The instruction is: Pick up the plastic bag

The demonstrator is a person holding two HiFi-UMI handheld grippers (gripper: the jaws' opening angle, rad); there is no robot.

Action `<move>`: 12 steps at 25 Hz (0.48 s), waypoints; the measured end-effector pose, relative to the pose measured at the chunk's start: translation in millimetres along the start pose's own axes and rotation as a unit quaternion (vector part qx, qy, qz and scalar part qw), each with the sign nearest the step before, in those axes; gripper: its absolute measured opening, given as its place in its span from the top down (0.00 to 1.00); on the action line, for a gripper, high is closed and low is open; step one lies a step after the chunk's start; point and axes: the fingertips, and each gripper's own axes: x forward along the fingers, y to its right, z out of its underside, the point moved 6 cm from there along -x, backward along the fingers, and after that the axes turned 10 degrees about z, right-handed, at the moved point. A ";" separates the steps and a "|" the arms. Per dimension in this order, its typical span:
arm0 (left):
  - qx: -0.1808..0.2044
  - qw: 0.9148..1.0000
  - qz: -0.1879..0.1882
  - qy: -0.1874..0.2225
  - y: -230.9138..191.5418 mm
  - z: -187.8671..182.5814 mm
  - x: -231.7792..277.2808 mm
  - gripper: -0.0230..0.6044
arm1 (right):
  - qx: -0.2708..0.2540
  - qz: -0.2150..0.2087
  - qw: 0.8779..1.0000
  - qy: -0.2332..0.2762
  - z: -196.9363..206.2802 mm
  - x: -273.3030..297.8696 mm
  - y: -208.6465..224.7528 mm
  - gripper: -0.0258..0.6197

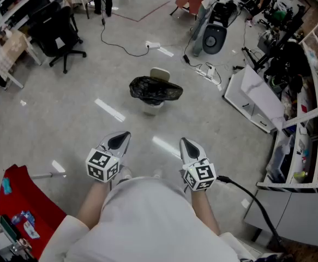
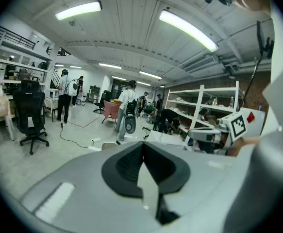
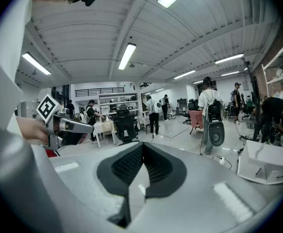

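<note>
Currently, the left tool point(image 1: 119, 140) and the right tool point(image 1: 188, 146) are held side by side, apart from each other, close in front of the person's body, both tipped slightly downward. Each tool's jaws are pressed together and grip nothing. The black plastic bag point(image 1: 155, 89) sits well ahead of both tools, roughly midway between their lines, draped over a small bin point(image 1: 154, 109) on the floor point(image 1: 82, 119). Neither tool touches it.

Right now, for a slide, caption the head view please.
Shut and empty, the left gripper and right gripper point toward the black plastic bag ahead.
</note>
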 end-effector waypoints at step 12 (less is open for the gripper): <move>-0.011 1.000 -0.009 -0.008 8.9 7.3 8.3 0.96 | 0.000 -0.014 1.000 -0.004 1.4 -0.7 10.4 0.96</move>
